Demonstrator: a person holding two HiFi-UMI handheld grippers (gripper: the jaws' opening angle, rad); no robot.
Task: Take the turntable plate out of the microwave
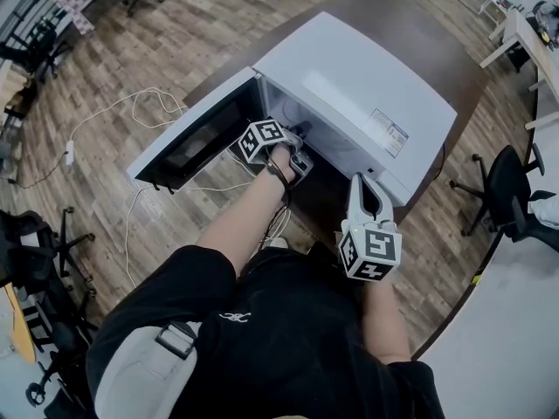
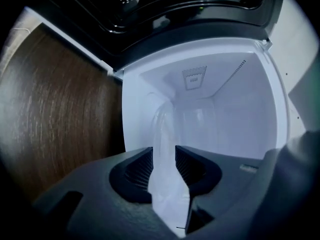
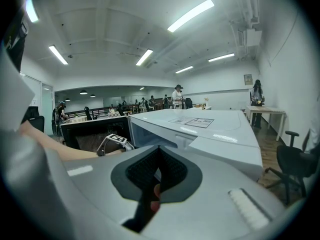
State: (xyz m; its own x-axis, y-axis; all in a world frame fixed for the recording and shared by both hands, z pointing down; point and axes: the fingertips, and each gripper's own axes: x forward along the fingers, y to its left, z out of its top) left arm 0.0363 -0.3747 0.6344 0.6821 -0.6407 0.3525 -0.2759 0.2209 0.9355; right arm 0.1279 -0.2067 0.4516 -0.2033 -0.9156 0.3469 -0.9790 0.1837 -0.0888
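A white microwave (image 1: pixel 358 85) stands on a dark table (image 1: pixel 454 68), its door (image 1: pixel 196 129) swung open to the left. My left gripper (image 1: pixel 297 147) reaches into the cavity mouth. In the left gripper view its jaws (image 2: pixel 164 171) stand open, and the clear glass turntable plate (image 2: pixel 164 129) shows as a pale translucent shape edge-on between the pads; I see no pad pressing on it. My right gripper (image 1: pixel 365 190) hovers shut at the microwave's front right corner, holding nothing; its closed jaws (image 3: pixel 157 171) face the white casing (image 3: pixel 210 129).
The white cavity walls (image 2: pixel 225 109) surround the left gripper, with the door (image 2: pixel 165 9) along the top of that view. Office chairs (image 1: pixel 511 190) stand on the wooden floor at right and left. A white cable (image 1: pixel 131 116) lies on the floor beside the door.
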